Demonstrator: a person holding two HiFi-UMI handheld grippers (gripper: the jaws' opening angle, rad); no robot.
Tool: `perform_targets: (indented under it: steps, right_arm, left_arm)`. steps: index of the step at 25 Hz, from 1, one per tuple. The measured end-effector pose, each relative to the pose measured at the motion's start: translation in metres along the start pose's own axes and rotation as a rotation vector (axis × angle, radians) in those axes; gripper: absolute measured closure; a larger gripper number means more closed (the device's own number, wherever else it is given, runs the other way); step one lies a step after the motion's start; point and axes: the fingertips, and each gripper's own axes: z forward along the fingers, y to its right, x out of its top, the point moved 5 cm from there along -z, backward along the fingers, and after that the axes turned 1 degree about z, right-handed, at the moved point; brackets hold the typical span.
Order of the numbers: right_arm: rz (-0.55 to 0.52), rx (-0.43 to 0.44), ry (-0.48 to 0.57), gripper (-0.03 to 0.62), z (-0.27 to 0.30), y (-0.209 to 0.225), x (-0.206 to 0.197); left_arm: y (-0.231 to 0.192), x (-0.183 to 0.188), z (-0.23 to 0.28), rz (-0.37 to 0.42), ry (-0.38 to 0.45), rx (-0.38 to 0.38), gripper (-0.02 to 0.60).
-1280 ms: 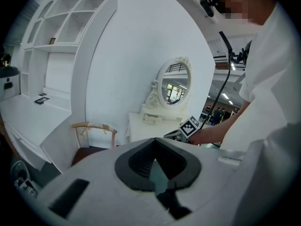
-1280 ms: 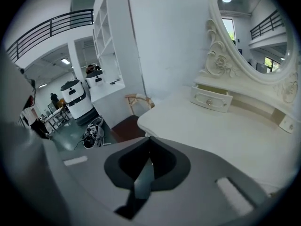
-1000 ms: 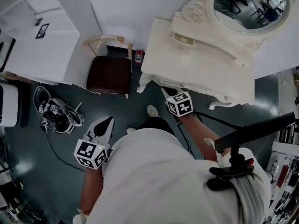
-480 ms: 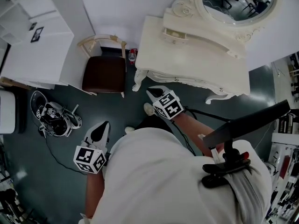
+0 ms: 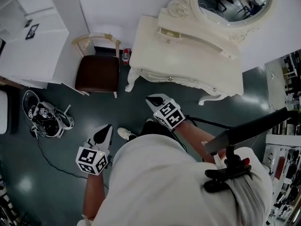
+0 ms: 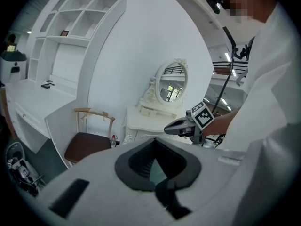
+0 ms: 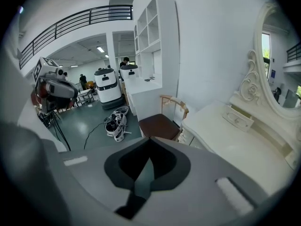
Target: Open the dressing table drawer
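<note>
Right tool (image 5: pixel 152 98): the 2 jaws are together and nothing is between them. It hangs over the floor in front of the dressing table, near the front edge but not touching it, with the tip tilted down.
Left tool (image 5: pixel 108 126): the 2 jaws are also together and carry nothing. It is held low at the left side of the person, over the floor, well apart from the dressing table, and the tip points toward the chair.
Front drawer (image 5: pixel 170 78): it sits under the worktop, in the carved front, and has 1 small knob. Its face lies flush with the front, so it is closed, and neither tool touches it.
Dressing table (image 5: pixel 141 73): cream white with curved legs, standing against the wall.
Worktop (image 5: pixel 188 62): the flat cream top of the dressing table.
Small drawer (image 5: pixel 165 33): it is in the raised shelf at the back of the worktop, below the mirror.
Mirror (image 5: pixel 233 3): oval, in a carved cream frame.
Chair (image 5: pixel 97 73): brown seat and light wooden frame, just beside the dressing table on its left.
Bottle (image 5: pixel 125 55): it has a red cap and stands on the floor between the chair and the dressing table.
Floor (image 5: pixel 70 147): dark green.
Bundle of gear (image 5: pixel 44 117): it lies on the floor at the left, with 1 cable running from it.
Shelf unit (image 5: pixel 33 29): white, to the left of the chair.
</note>
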Motion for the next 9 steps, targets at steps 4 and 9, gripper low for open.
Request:
perform_targets:
  steps: [4, 9]
  right_arm:
    - [-0.007, 0.016, 0.021, 0.596, -0.020, -0.001, -0.018]
    - [-0.025, 0.038, 0.052, 0.596, -0.065, -0.012, -0.051]
  left_arm:
    - [0.025, -0.007, 0.006, 0.008, 0.003, 0.013, 0.580]
    - [0.077, -0.025, 0.013, 0.029, -0.040, 0.010, 0.580]
